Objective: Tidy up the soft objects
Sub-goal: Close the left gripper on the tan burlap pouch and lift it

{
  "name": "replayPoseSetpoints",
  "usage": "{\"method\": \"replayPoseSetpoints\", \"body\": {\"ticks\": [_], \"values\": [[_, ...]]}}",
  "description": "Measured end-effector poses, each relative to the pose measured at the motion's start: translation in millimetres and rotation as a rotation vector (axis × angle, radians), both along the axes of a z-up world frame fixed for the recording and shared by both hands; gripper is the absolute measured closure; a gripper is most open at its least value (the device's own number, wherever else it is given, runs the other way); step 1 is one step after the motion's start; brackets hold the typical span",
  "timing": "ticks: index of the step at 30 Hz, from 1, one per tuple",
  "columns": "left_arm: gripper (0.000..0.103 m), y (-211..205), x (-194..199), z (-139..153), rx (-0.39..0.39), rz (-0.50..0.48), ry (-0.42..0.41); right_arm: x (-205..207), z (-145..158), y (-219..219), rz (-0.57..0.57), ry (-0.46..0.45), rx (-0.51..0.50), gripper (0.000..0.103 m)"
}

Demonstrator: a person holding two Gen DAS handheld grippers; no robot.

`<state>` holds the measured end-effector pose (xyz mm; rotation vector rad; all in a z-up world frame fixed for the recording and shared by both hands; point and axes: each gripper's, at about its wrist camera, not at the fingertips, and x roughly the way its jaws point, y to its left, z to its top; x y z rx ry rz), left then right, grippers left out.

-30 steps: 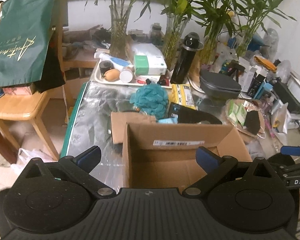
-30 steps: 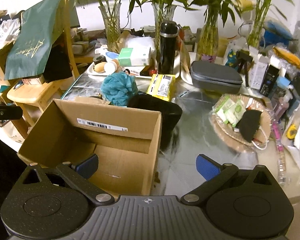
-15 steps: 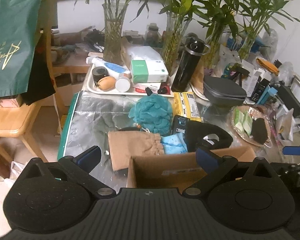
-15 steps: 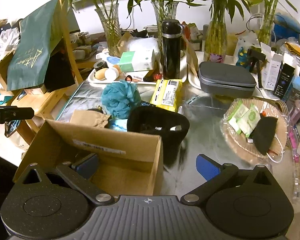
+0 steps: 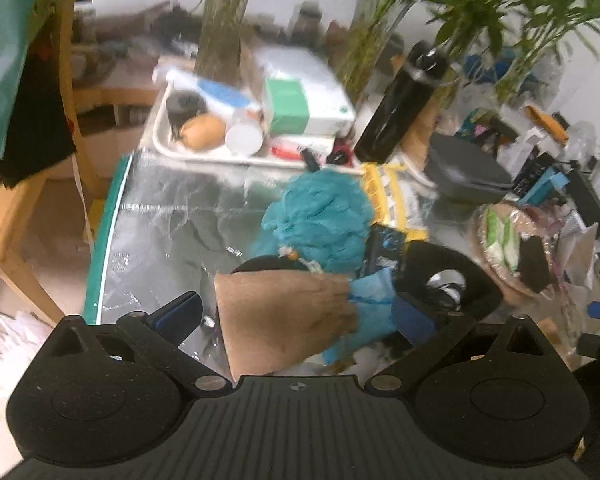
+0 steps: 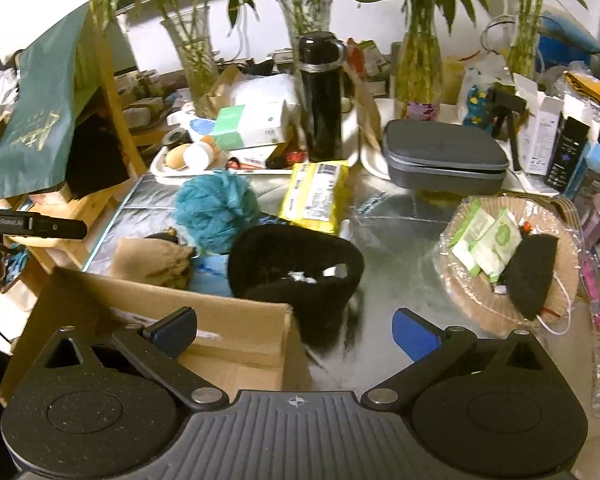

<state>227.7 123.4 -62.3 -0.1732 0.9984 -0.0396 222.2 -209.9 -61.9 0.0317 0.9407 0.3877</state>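
Note:
My left gripper (image 5: 296, 316) is open and hovers just above a tan cloth pouch (image 5: 284, 316) that lies between its fingers. Beside the pouch lie a light blue cloth (image 5: 370, 300), a teal mesh bath pouf (image 5: 320, 216) and a black soft headband-like piece (image 5: 448, 280). In the right wrist view my right gripper (image 6: 296, 330) is open and empty above the far wall of an open cardboard box (image 6: 236, 336). Beyond it lie the black piece (image 6: 296, 268), the pouf (image 6: 216, 208) and the tan pouch (image 6: 152, 260).
A yellow packet (image 6: 316, 196), a black flask (image 6: 324, 96), a white tray of toiletries (image 6: 168, 170), a grey case (image 6: 444, 156) and a wicker plate (image 6: 460, 292) with sachets and a black mask crowd the foil-covered table. Vases of bamboo stand behind. A wooden chair (image 5: 4, 208) is at left.
My left gripper moved forward past the box and down over the tan pouch. My right gripper moved forward over the box's far wall. Both stayed open.

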Motion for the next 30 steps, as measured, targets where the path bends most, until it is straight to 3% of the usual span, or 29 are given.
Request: {"method": "replayPoseSetpoints", "body": {"ticks": [10, 12, 13, 19, 22, 24, 27, 30], "values": [[0.001, 38.8, 23.3, -70.7, -0.266, 0.054, 0.176, 21.5, -8.8, -15.4, -0.063, -0.029, -0.021, 0.0], [0.019, 43.6, 25.2, -81.6, -0.3, 0.071, 0.217, 24.7, -10.4, -17.4, -0.072, -0.031, -0.015, 0.0], [0.023, 45.1, 25.5, -86.7, -0.316, 0.077, 0.236, 26.4, -11.1, -18.7, -0.076, -0.03, -0.013, 0.0], [0.026, 52.4, 27.5, -101.9, -0.346, 0.117, 0.284, 29.7, -14.0, -21.2, -0.097, -0.044, 0.003, 0.0], [0.052, 56.1, 28.1, -104.3, -0.353, 0.131, 0.287, 31.0, -14.1, -17.7, -0.069, -0.032, -0.014, 0.0], [0.086, 56.5, 32.6, -106.3, -0.368, 0.14, 0.301, 29.4, -13.4, -15.0, -0.049, -0.035, -0.023, 0.0], [0.096, 55.5, 31.9, -107.9, -0.364, 0.138, 0.314, 27.6, -11.9, -13.3, -0.036, -0.041, -0.024, 0.0], [0.099, 52.1, 31.1, -102.4, -0.331, 0.131, 0.298, 27.0, -9.4, -13.9, -0.039, -0.048, -0.019, 0.0]]}}
